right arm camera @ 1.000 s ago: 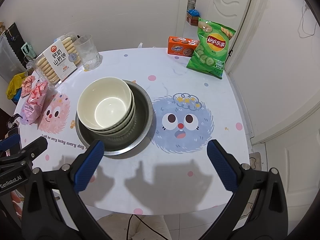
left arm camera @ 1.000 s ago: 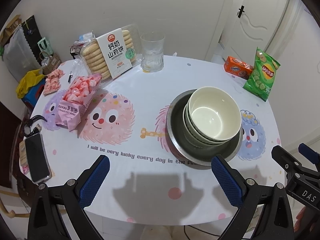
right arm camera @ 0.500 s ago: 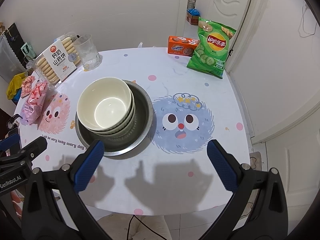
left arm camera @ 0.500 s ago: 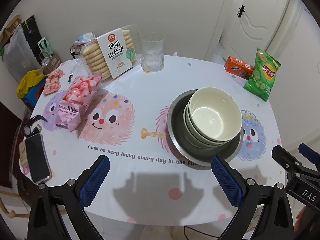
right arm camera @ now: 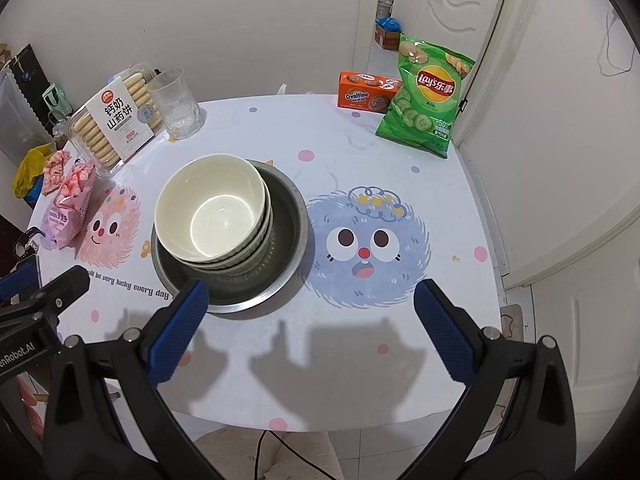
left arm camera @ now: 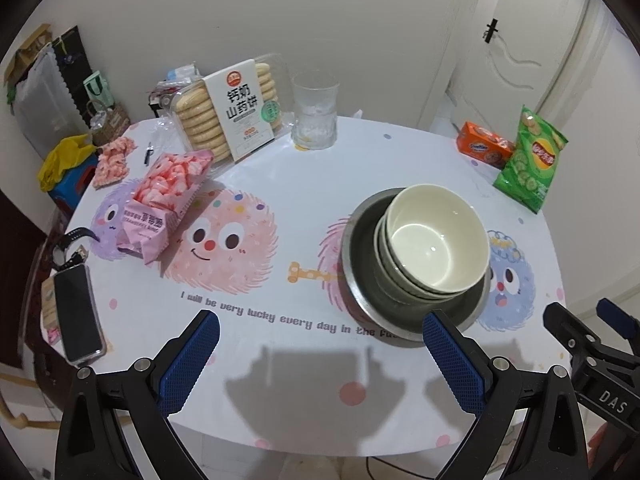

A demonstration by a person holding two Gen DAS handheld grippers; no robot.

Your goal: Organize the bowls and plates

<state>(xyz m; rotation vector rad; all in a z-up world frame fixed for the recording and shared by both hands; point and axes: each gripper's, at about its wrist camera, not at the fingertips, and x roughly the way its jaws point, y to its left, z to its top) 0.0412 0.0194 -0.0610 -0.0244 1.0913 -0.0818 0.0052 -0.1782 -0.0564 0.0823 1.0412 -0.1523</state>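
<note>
Hovering low over the near edge of the desk point(right arm camera: 460, 184), left claw point(left arm camera: 320, 360) and right claw point(right arm camera: 310, 332), both spread wide and holding nothing. Sitting near the middle, cream bowls point(right arm camera: 212, 212) stacked inside a metal bowl point(right arm camera: 288, 216). Leaning a bit to one side, so maybe tipping or sliding off if bumped or pinched at the rim. Could knock the glass cup point(right arm camera: 178, 104) too.

Round table point(left arm camera: 304, 168) with metal basin point(left arm camera: 360, 292), snacks, glass point(left arm camera: 315, 116), phone point(left arm camera: 76, 312)
</note>
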